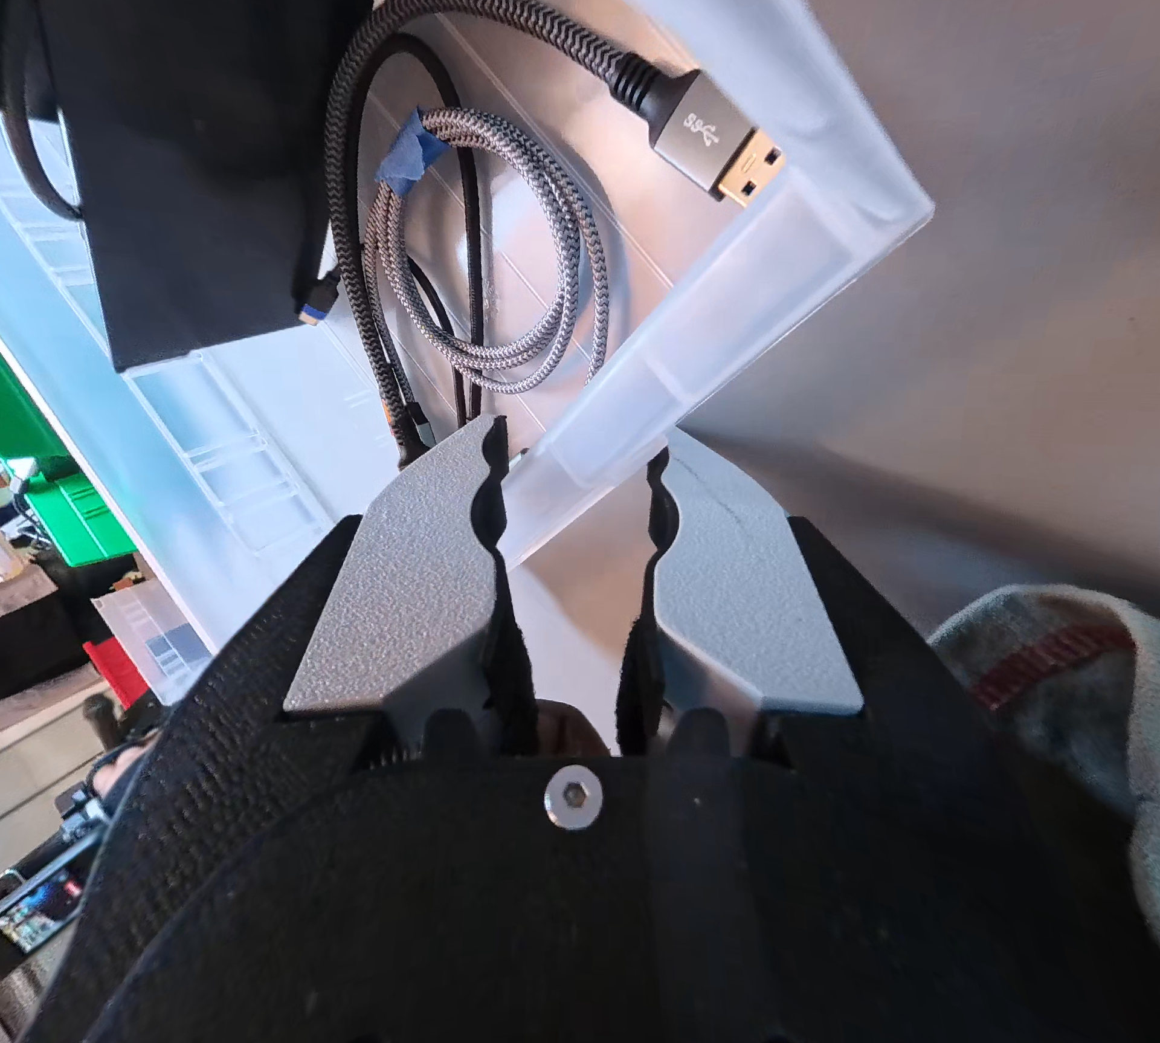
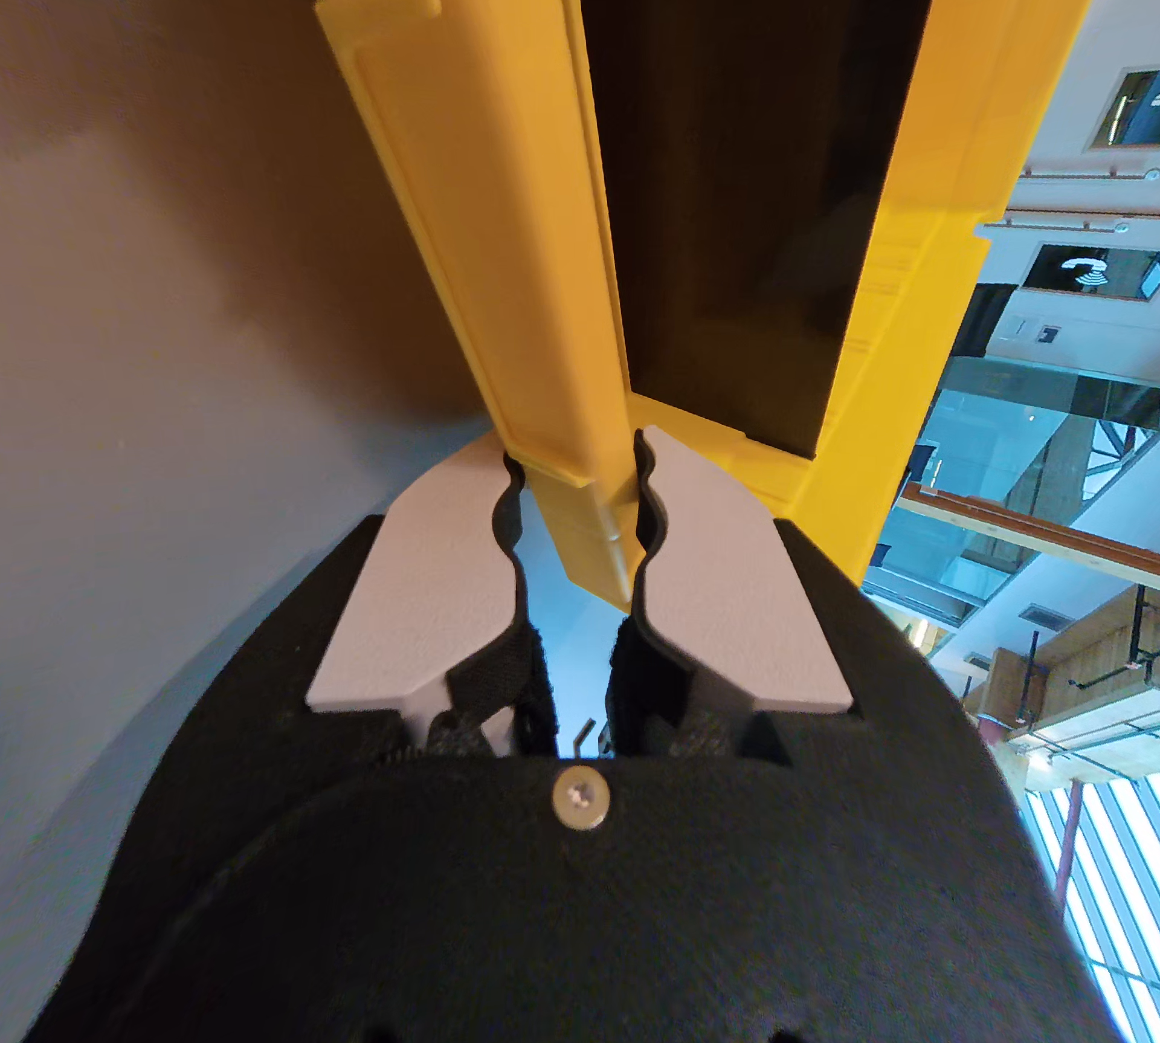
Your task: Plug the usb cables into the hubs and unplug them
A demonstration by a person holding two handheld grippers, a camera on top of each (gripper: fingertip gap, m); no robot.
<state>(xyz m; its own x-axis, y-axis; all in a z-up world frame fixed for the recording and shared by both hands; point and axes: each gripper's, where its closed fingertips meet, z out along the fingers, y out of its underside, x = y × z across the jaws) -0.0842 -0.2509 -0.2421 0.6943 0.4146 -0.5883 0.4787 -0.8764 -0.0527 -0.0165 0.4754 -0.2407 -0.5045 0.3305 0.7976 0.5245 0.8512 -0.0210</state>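
- Left wrist view: the left gripper (image 1: 574,463) has its grey fingers (image 1: 433,529) astride the wall of a clear plastic bin (image 1: 784,272), one inside and one outside, near a corner; whether they press the wall I cannot tell.
- Inside the bin lies a braided grey USB cable (image 1: 502,27), its metal plug (image 1: 719,134) with a gold tip close to the bin's far corner.
- More braided cable sits coiled (image 1: 521,284) below it, bound with blue tape (image 1: 411,156), and thin dark cables (image 1: 467,234) run beside the coil.
- A black slab (image 1: 188,102) covers the bin's left part; a small blue-tipped plug (image 1: 314,310) peeks out at its lower edge.
- A grey sleeve (image 1: 1061,692) shows at the right.
- Right wrist view: the right gripper (image 2: 577,457) pinches the wall of a yellow bin (image 2: 502,234) between its pale fingers (image 2: 715,567).
- A dark flat panel (image 2: 741,165) fills the inside of the yellow bin.
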